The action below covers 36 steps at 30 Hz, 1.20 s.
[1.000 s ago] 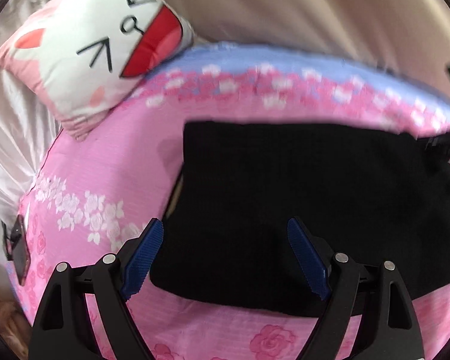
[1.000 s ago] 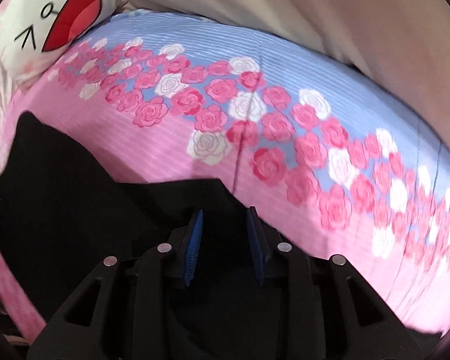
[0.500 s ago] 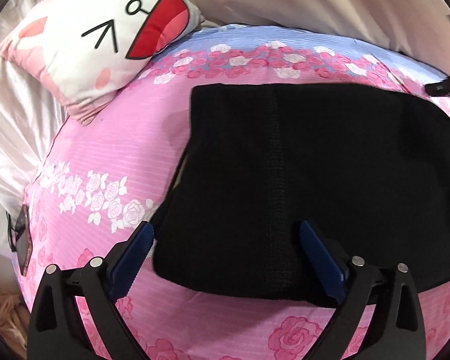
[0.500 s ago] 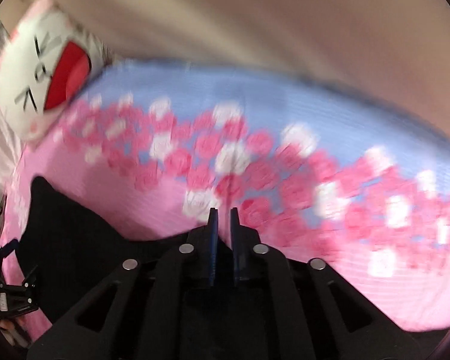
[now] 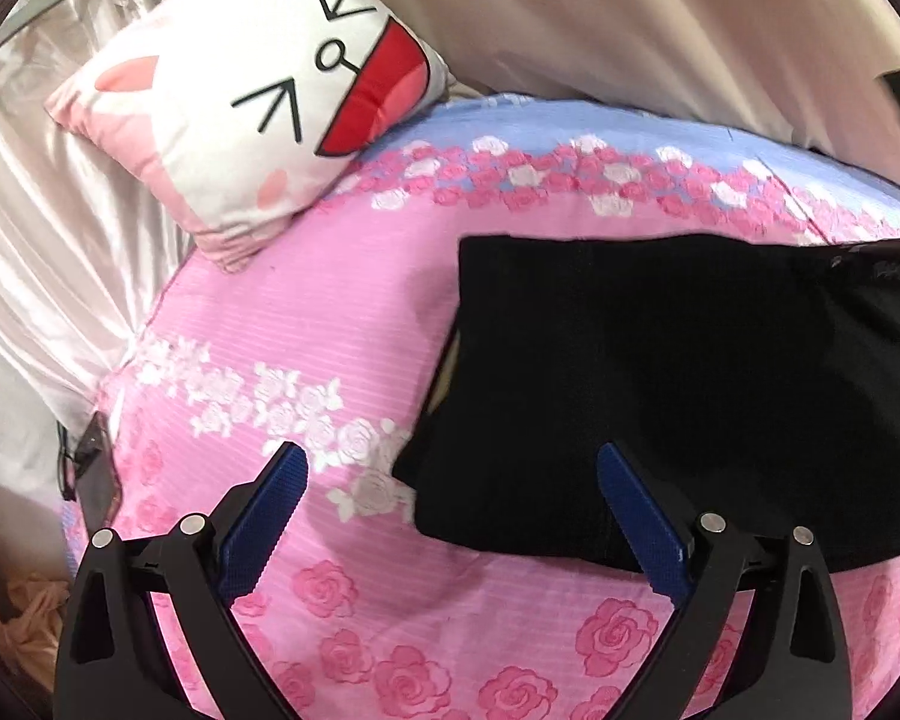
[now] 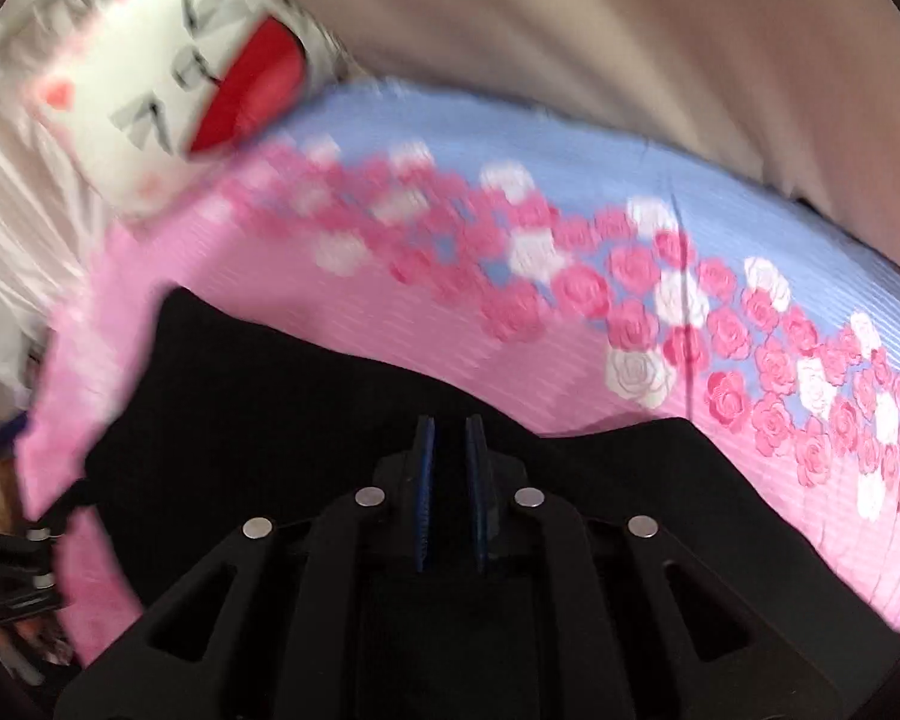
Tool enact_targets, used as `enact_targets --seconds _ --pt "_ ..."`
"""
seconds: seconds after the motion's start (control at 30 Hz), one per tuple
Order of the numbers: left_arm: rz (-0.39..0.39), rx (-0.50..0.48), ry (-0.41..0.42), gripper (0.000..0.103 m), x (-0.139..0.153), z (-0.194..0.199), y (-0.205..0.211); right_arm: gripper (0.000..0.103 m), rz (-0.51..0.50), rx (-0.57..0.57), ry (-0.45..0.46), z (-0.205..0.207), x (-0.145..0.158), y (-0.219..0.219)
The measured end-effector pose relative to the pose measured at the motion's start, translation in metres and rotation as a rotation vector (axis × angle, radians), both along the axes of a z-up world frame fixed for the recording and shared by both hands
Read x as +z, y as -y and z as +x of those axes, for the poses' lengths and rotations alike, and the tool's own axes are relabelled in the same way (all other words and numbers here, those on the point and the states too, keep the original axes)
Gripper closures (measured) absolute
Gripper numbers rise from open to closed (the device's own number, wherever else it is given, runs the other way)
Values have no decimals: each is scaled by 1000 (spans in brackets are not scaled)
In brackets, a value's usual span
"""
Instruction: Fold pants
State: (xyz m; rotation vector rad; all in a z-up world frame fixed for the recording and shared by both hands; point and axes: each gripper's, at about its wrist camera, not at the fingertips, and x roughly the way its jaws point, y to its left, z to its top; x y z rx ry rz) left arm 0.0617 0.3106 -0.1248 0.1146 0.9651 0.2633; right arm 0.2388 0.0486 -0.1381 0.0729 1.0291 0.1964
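Your pink rose-printed bedsheet (image 5: 342,336) carries the black knit pants (image 5: 660,396), folded into a soft, flat rectangle at its middle. That fold looks done; next, square the edges or fold once more. Your left gripper (image 5: 450,507) hangs wide open, empty; your right gripper (image 6: 450,495) is nearly closed, and you cannot tell if cloth is pinched.

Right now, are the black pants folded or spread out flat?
Folded. The black fabric pants lie as a compact block on the pink rose-print bedsheet, with stacked layers showing along the left edge.
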Motion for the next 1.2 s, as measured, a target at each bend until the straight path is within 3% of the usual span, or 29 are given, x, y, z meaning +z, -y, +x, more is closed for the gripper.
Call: enact_targets --seconds 0.1,0.2,0.27,0.3,0.33,0.4,0.53,0.63,0.7,0.83,0.97,1.0,1.03,1.1,1.13,1.2 --pt "-18 46 12 7 8 -6 -11 92 3 127 -28 -34 5 -32" --pt "-40 123 14 7 12 -18 -30 92 -8 313 -67 -52 -13 -97" --pt "-30 163 11 7 15 -29 -42 92 -30 377 -101 -51 -35 -142" --pt "-13 183 6 7 18 -37 -48 92 -53 378 -108 -51 -45 -158" --pt "-3 193 4 7 20 -42 -52 92 -110 365 -32 -50 -43 -179" --pt "20 213 8 7 26 -53 -63 92 -153 355 -15 -38 -44 -201" --pt "39 234 22 7 36 -61 -70 93 -73 314 -81 -13 -38 -198" --pt "16 224 44 7 42 -56 -62 93 118 258 -44 -28 -5 -144" --pt "-13 192 64 7 46 -48 -46 92 147 156 -23 -47 10 -84" --pt "-58 83 67 7 42 -22 6 91 125 -101 0 -89 17 41" --pt "-77 -19 80 7 47 -9 77 93 56 -362 -64 -132 -20 168" --pt "-78 -55 77 7 48 -8 102 100 52 -380 -67 -141 -29 190" --pt "-84 -73 65 7 49 -7 121 102 127 -373 -34 -151 -32 213" --pt "-77 -129 45 7 48 -8 166 99 128 -466 -16 -172 -23 255" --pt "-78 -153 35 7 48 -9 186 93 124 -498 12 -187 -13 273" --pt "-92 -216 22 7 47 -13 232 93 100 -489 24 -206 -3 295"
